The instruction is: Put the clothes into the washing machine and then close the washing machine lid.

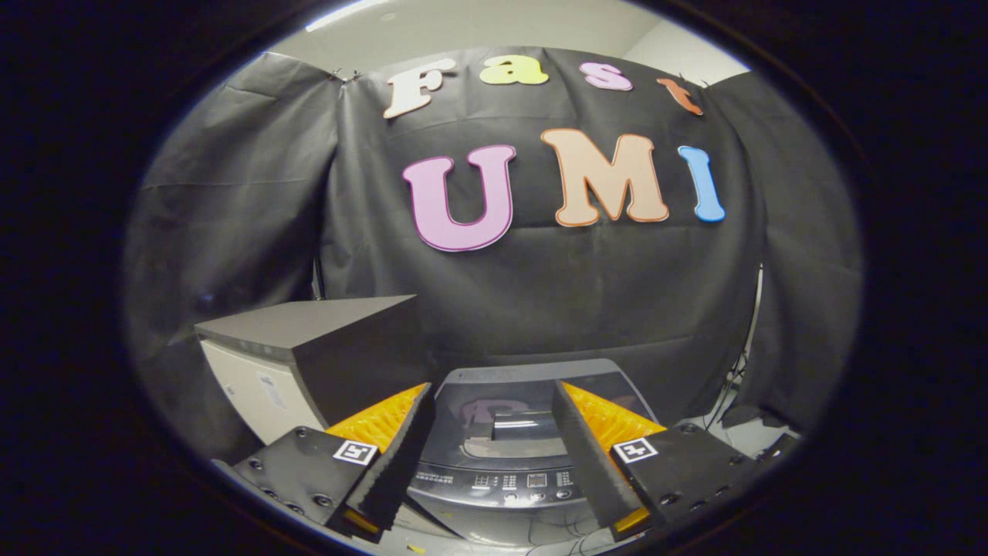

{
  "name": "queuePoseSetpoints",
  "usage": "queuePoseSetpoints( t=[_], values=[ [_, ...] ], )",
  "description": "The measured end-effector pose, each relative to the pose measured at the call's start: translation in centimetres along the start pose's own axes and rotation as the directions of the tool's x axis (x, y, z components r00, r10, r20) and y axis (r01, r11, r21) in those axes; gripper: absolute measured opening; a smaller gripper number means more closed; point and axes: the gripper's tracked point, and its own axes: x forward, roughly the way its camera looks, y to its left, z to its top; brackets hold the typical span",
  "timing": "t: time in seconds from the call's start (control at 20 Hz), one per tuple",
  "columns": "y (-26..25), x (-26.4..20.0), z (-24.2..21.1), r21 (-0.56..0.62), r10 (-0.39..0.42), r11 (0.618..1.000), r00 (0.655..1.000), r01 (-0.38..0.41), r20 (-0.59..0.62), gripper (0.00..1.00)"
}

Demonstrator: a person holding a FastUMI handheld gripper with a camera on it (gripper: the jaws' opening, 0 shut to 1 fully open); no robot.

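Note:
A grey top-loading washing machine stands just below and ahead of me, its control panel on the near side. Its dark glossy lid appears to lie flat over the tub and reflects the wall. My gripper hovers above the machine. It is open, with the lid showing in the wide gap between the fingers. Nothing is held between them.
A dark box-shaped cabinet with a pale front stands to the left of the washer, taller than it. Black cloth hangs close behind both. Cables run down at the right of the machine.

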Motion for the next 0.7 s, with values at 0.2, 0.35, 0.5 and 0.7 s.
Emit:
queuePoseSetpoints(
  t=[0.2, 0.35, 0.5, 0.7],
  values=[
    [-0.2, -2.5, 0.6, -0.048, 0.002, 0.999, 1.0, -0.001, 0.023, 0.95],
    [-2.2, -4.5, -0.4, -0.063, -0.086, 0.994, 0.996, 0.087, 0.019, 0.95],
    [-1.8, -6.3, -1.7, -0.07, -0.089, 0.994, 0.996, 0.089, 0.0, 0.95],
    [0.0, -8.8, -1.0, -0.059, 0.04, 0.998, 0.999, -0.038, 0.036, 0.95]
  ],
)
